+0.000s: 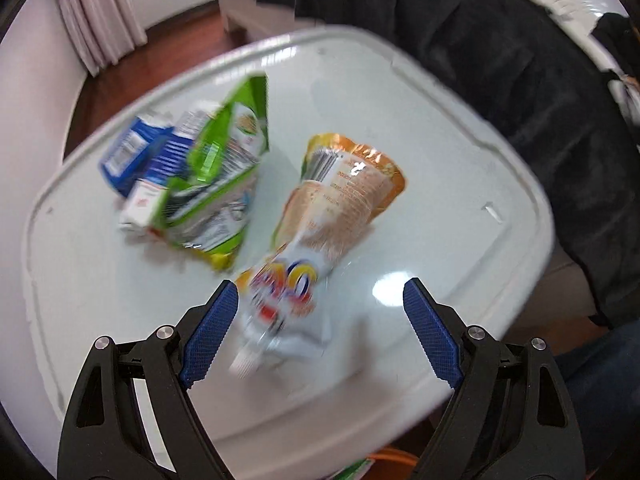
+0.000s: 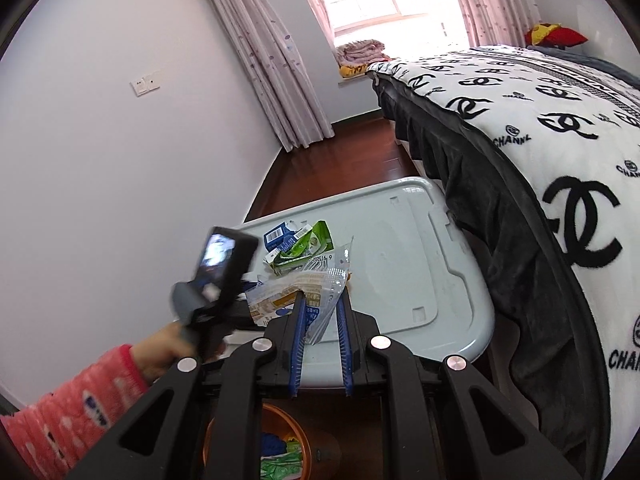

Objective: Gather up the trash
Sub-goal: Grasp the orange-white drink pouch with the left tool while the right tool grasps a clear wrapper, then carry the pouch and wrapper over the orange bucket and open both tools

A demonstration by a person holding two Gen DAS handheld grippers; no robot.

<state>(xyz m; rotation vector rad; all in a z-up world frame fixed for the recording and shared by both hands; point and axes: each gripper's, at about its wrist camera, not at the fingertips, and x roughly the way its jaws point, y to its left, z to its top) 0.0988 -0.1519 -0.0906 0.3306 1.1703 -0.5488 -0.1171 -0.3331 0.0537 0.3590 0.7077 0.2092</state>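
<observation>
Trash: lay scattered on the pale grey plastic bench (image 1: 460, 184), well within its raised rim.
Left gripper (image 1: 320, 300): stood wide open, pointed steeply down over the bench, blue pads (image 1: 212, 332) apart with nothing pressed between them.
Orange-and-white pouch (image 1: 320, 216): lay just ahead of the left gripper, its printed near end reaching in between the open fingers, closer to the left-hand pad; touching or not, could not be told through the blur.
Green wrapper (image 1: 224, 176): crumpled, ahead and to the left of the left gripper, beside the pouch.
Blue carton (image 1: 128, 152): flattened, farther left still, tucked against the green wrapper.
Right gripper (image 2: 320, 300): closed on a clear plastic wrapper (image 2: 320, 284), lifted above the near edge of the bench.
Clear plastic wrapper: crinkled, printed in white and yellow, pinched between the blue pads and sticking out ahead and to the left of them.
Orange bin (image 2: 296, 436): below the right gripper, on the floor by the bench, with green and blue trash inside.
Hand (image 2: 168, 348): in a pink sleeve, left of the right gripper, wrapped round the handle of the other tool.
Bed (image 2: 540, 128): right of the bench, under a black-and-white blanket.
</observation>
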